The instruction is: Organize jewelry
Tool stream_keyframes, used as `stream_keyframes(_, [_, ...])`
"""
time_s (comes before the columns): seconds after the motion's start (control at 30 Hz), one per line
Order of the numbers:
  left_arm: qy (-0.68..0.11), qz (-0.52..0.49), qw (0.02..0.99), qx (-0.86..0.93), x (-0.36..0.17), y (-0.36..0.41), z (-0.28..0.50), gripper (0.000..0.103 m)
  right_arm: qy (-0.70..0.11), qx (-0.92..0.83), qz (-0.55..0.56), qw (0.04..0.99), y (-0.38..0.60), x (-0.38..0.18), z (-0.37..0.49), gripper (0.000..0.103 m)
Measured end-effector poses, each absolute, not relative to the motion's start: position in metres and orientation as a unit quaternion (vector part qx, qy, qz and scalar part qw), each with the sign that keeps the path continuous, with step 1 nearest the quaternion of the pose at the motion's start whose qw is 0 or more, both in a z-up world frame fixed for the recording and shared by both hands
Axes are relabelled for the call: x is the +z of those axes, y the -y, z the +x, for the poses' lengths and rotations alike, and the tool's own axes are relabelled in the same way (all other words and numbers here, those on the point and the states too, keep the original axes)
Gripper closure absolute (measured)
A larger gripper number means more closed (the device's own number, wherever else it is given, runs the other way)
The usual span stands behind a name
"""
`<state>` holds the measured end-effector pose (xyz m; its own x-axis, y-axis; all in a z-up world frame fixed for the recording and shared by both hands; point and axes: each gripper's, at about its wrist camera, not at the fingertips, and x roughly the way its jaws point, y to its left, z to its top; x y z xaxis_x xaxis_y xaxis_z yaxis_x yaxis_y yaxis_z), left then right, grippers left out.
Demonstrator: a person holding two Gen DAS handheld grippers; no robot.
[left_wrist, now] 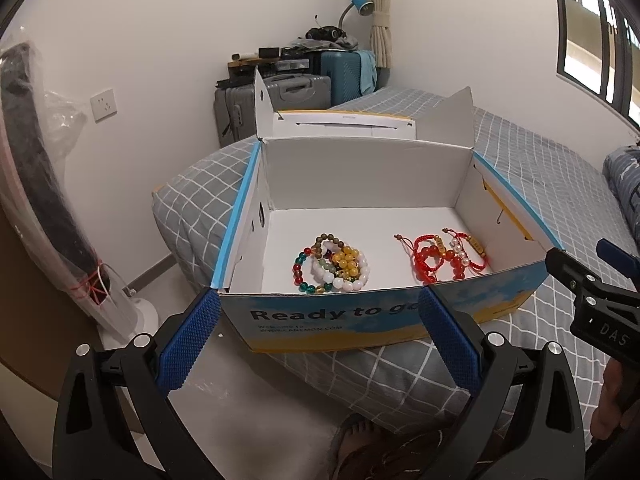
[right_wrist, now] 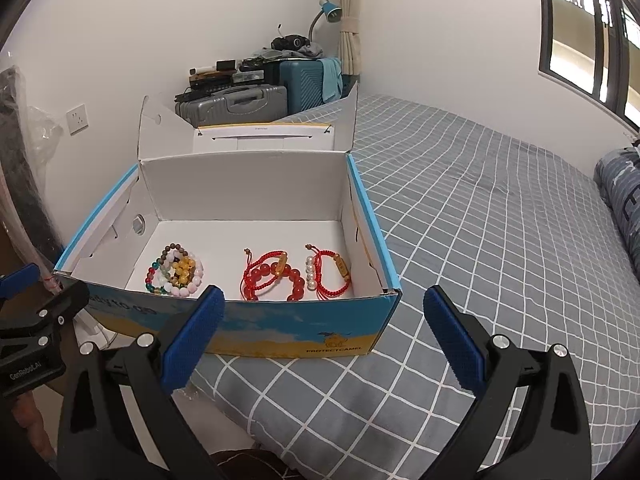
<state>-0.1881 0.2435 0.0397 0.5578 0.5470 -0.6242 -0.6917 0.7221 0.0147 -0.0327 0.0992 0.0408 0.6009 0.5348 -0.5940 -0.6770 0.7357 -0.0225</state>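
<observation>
An open cardboard box (left_wrist: 360,316) with a white inside stands at the bed's corner; it also shows in the right wrist view (right_wrist: 304,328). Inside on the left lies a pile of mixed coloured bead bracelets (left_wrist: 334,266) (right_wrist: 176,270). On the right lie red cord and red bead bracelets (left_wrist: 444,258) (right_wrist: 276,276), one with pearls (right_wrist: 332,276). My left gripper (left_wrist: 318,304) is open and empty, just in front of the box's near wall. My right gripper (right_wrist: 324,304) is open and empty, before the box's right front corner.
The box sits on a bed with a grey checked sheet (right_wrist: 480,240). Its lid flaps (left_wrist: 344,120) stand up behind. Suitcases (left_wrist: 280,96) with clutter and a blue lamp stand in the far corner. A wrapped fan (left_wrist: 60,200) stands at the left. A folded quilt (right_wrist: 624,208) lies at the right.
</observation>
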Motion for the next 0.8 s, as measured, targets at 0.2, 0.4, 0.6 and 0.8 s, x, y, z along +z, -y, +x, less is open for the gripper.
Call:
stream_keyframes(0.2, [-0.313,-0.12,0.873,0.354,0.0393,-0.2435,-0.1843,0.006,-0.29,0.343,-0.124,0.885,-0.0999,0.0409,-0.0318,0.007])
stream_keyframes(0.4, [-0.308,-0.113,0.872,0.363,0.0413,-0.242,-0.1829,0.006,-0.293,0.342,-0.125,0.884,-0.0978,0.0397,-0.0288,0.007])
stream_keyframes(0.6, [-0.309,-0.121,0.874,0.355,0.0408,-0.2418,-0.1815,0.006,-0.295,0.344,-0.126,0.883,-0.0975,0.0379,-0.0281,0.007])
stream_keyframes(0.8, [-0.312,-0.123,0.875,0.348,0.0394,-0.2404,-0.1788,0.006,-0.295,0.345,-0.128,0.882,-0.0967,0.036,-0.0291,0.007])
